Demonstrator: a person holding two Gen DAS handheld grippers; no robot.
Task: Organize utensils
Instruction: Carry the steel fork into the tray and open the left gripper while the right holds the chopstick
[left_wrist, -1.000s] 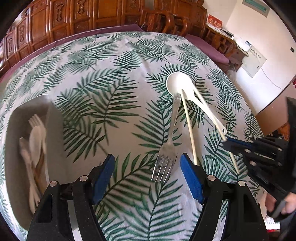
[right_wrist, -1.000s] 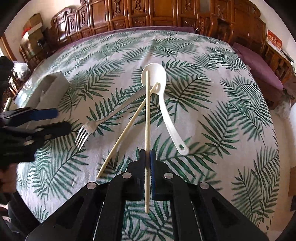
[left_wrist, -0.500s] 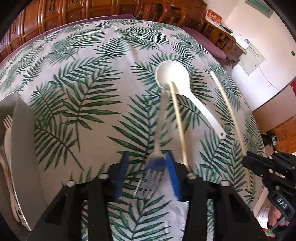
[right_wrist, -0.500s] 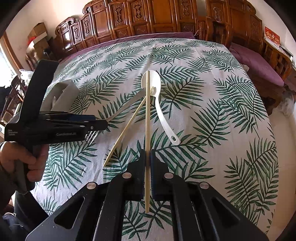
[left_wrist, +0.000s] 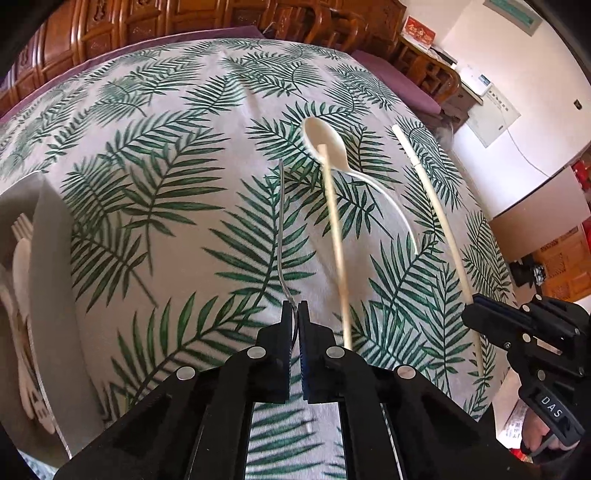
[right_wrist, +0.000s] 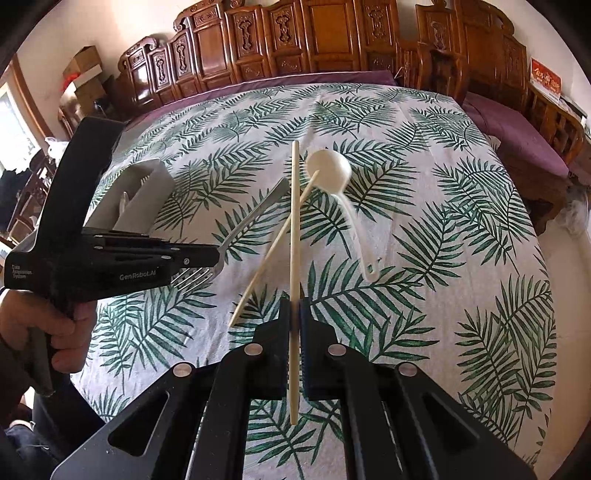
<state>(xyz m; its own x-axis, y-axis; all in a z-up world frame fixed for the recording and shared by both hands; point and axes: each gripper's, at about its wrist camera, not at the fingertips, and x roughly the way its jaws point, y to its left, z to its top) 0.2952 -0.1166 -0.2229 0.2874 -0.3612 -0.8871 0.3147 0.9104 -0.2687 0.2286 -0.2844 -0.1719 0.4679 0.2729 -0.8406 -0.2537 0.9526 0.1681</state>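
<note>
My left gripper (left_wrist: 294, 308) is shut on a metal fork (left_wrist: 281, 225), gripped near its tines and lifted off the leaf-print tablecloth; it also shows in the right wrist view (right_wrist: 255, 218). My right gripper (right_wrist: 294, 306) is shut on a cream chopstick (right_wrist: 294, 240), held above the table; it shows in the left wrist view (left_wrist: 432, 206) too. A second chopstick (left_wrist: 334, 236) and a white spoon (left_wrist: 328, 142) lie on the cloth between the grippers.
A grey utensil tray (left_wrist: 48, 280) with white forks and spoons stands at the left; it also shows in the right wrist view (right_wrist: 142, 197). Carved wooden chairs (right_wrist: 295, 40) line the table's far side. The table edge drops off at right.
My left gripper closed on the fork and lifted it off the cloth. My right gripper rose with its chopstick, away from the spoon.
</note>
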